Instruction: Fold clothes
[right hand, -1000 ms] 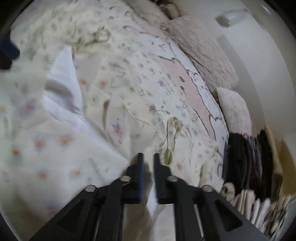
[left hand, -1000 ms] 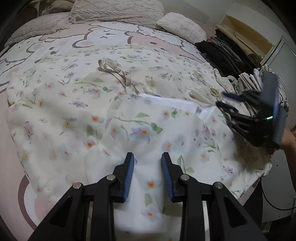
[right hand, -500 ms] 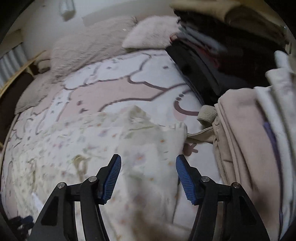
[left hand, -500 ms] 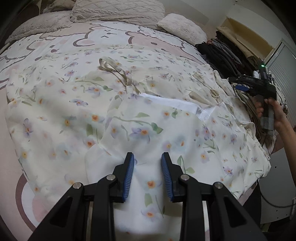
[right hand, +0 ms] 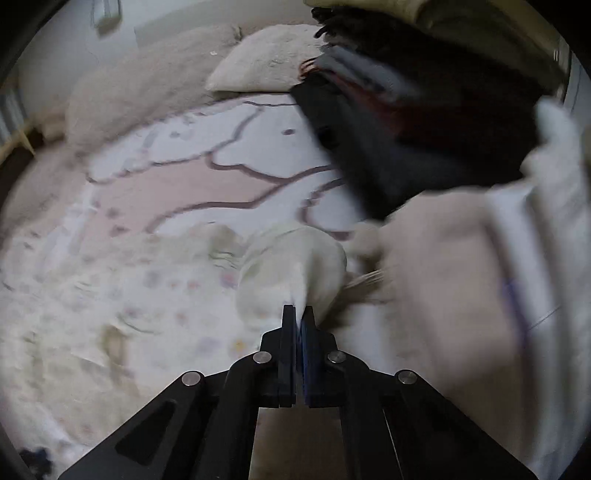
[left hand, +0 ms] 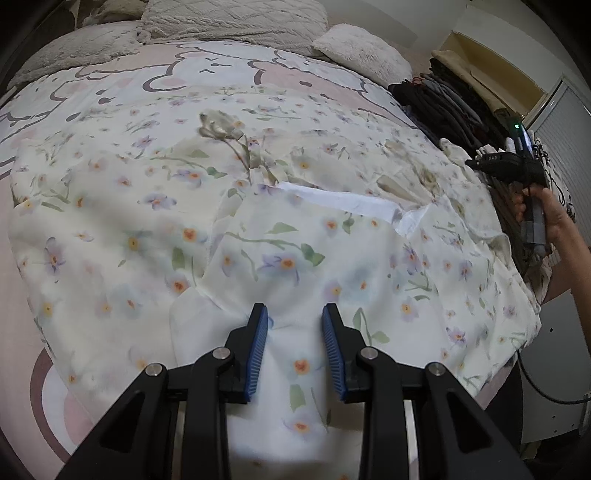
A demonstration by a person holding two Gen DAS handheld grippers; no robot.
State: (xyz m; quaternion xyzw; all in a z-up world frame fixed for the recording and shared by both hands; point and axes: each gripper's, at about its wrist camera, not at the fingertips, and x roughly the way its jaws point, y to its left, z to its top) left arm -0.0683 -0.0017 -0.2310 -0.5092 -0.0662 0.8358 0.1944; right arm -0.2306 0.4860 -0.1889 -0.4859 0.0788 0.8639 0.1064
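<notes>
A cream floral garment point(left hand: 258, 236) lies spread over the bed, with a white lining strip point(left hand: 343, 199) showing where its near part is folded over. My left gripper point(left hand: 294, 314) is open, its blue pads resting on the near fold of the garment. My right gripper point(right hand: 298, 312) is shut on the garment's far right edge point(right hand: 295, 269), which bunches up in front of the jaws. In the left wrist view the right gripper point(left hand: 480, 164) shows at the right, held by a hand, at that edge. The right wrist view is blurred.
The bed has a pink and white cartoon cover point(left hand: 221, 74) with beige pillows point(left hand: 229, 18) at its head. Stacks of folded dark clothes point(left hand: 450, 96) and pale clothes point(right hand: 480, 295) stand along the right side of the bed.
My right gripper has swung from the middle of the garment to its far right edge, opened there and now closed on the fabric. My left gripper has stayed in place, open.
</notes>
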